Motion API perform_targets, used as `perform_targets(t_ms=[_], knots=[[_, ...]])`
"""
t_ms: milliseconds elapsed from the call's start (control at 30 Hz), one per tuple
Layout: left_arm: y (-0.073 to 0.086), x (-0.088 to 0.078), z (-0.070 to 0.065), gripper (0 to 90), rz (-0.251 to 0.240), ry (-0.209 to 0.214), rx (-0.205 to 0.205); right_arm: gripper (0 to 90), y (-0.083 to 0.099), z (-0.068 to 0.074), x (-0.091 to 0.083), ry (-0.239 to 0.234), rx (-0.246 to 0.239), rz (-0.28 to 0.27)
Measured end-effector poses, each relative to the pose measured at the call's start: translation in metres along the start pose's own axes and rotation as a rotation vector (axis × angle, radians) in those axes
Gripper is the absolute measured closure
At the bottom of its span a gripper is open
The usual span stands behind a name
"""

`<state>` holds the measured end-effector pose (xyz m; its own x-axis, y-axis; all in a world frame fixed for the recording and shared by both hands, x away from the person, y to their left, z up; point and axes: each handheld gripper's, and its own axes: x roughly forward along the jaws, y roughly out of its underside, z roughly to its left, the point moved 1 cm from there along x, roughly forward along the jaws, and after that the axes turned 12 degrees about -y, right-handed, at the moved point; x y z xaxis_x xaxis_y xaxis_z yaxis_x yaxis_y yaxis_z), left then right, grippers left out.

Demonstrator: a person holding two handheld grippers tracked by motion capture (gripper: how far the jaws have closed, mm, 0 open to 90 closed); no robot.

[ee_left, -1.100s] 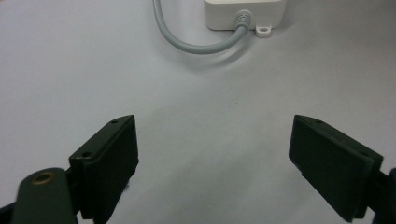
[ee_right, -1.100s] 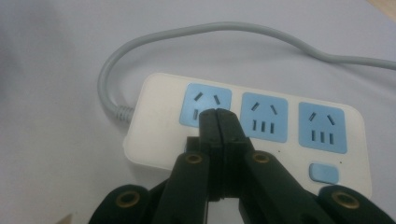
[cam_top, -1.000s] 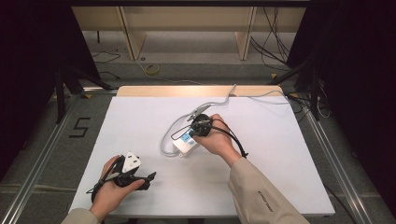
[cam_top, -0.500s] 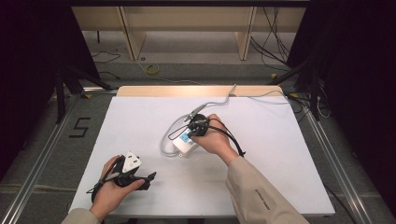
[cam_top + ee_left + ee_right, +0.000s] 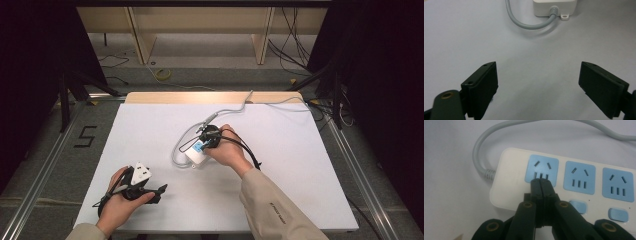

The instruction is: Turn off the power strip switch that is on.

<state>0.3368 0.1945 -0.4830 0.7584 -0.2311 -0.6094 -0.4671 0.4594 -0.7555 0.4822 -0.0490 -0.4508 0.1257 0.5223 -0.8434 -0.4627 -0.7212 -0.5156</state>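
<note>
A white power strip (image 5: 194,157) with blue sockets lies in the middle of the white table (image 5: 300,165). Its grey cable (image 5: 227,111) runs to the far edge. My right gripper (image 5: 204,142) hangs right over the strip. In the right gripper view its jaws are shut, with nothing between them, and its tips (image 5: 541,182) sit at the lower edge of the end socket (image 5: 541,170) of the power strip (image 5: 509,187). My left gripper (image 5: 159,194) rests near the table's front left. It stands open (image 5: 537,72) and empty, facing the cable end of the strip (image 5: 555,7).
The strip's cable (image 5: 524,22) loops on the table to the left of it. Blue switches (image 5: 617,214) sit below the sockets. A wooden strip (image 5: 165,97) edges the far side of the table. On the floor are loose cables and a "5" mark (image 5: 85,136).
The right gripper has shifted slightly to the left over the power strip, still shut. The left hand has kept still.
</note>
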Motion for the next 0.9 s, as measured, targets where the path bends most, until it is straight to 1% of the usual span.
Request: perform_targets(t_ms=[67, 100, 133, 200, 233, 300, 367, 500, 767, 800, 900], knots=[[0.0, 0.0, 0.0002, 15.3, 0.002, 0.001, 0.004, 90.0, -0.0001, -0.0002, 0.0017, -0.003, 0.002, 0.001], [0.0, 0.0001, -0.0002, 15.3, -0.001, 0.0, -0.001, 90.0, -0.0001, -0.0002, 0.0017, -0.003, 0.002, 0.001], [-0.0001, -0.0001, 0.0001, 15.3, 0.002, 0.0, 0.005, 90.0, -0.0005, -0.0001, 0.0021, -0.001, 0.0, 0.0], [-0.0001, 0.0, -0.0001, 15.3, -0.001, 0.0, 0.0, 90.0, -0.001, 0.0, 0.0021, 0.0, -0.002, 0.007], [0.0, -0.0002, 0.0002, 15.3, 0.001, 0.0, 0.005, 90.0, -0.0011, 0.0001, 0.0022, 0.001, -0.002, 0.007], [0.0, -0.0001, -0.0001, 15.3, -0.003, -0.001, -0.001, 90.0, -0.0007, 0.0001, 0.0021, 0.002, 0.0, 0.005], [0.0, -0.0002, 0.0001, 15.3, 0.001, 0.0, 0.006, 90.0, -0.0002, -0.0001, 0.0023, -0.001, 0.002, -0.001], [-0.0002, -0.0002, -0.0001, 15.3, 0.0, 0.0, 0.005, 90.0, -0.0009, 0.0001, 0.0022, 0.0, 0.003, 0.007], [-0.0001, -0.0003, -0.0006, 15.3, 0.0, -0.001, 0.005, 90.0, 0.0, -0.0002, 0.0023, -0.005, 0.019, -0.002], [-0.0001, -0.0004, -0.0006, 15.3, 0.001, -0.001, 0.005, 90.0, -0.0002, -0.0001, 0.0024, -0.013, 0.022, -0.001], [-0.0003, -0.0003, -0.0004, 15.3, -0.001, -0.002, 0.006, 90.0, 0.0002, -0.0007, 0.0022, -0.016, 0.026, -0.001]])
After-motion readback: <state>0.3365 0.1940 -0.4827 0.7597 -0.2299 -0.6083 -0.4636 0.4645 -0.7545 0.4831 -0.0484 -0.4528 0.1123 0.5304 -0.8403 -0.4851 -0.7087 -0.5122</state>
